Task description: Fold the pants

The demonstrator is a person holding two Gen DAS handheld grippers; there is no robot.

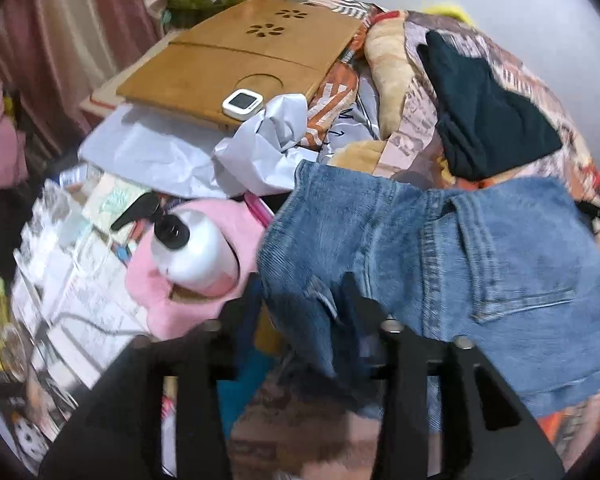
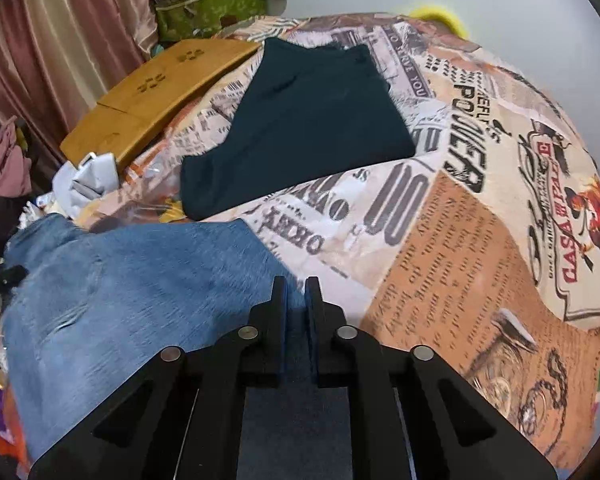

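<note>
The left gripper (image 1: pixel 302 296) fills the bottom of the left wrist view as a matte black frame of angular struts with triangular cut-outs. Three round silver pin heads show along the tops of its arms, at lower centre and lower right. Its fingers are black, with a hint of dark blue on the inner side.

The right gripper (image 2: pixel 296 280) fills the bottom of the right wrist view with the same black frame, symmetrical, carrying four silver pin heads in a shallow arc. Its two narrow black fingers (image 2: pixel 277 300) have blue inner pads. A grey plate lies between the struts at bottom centre.
</note>
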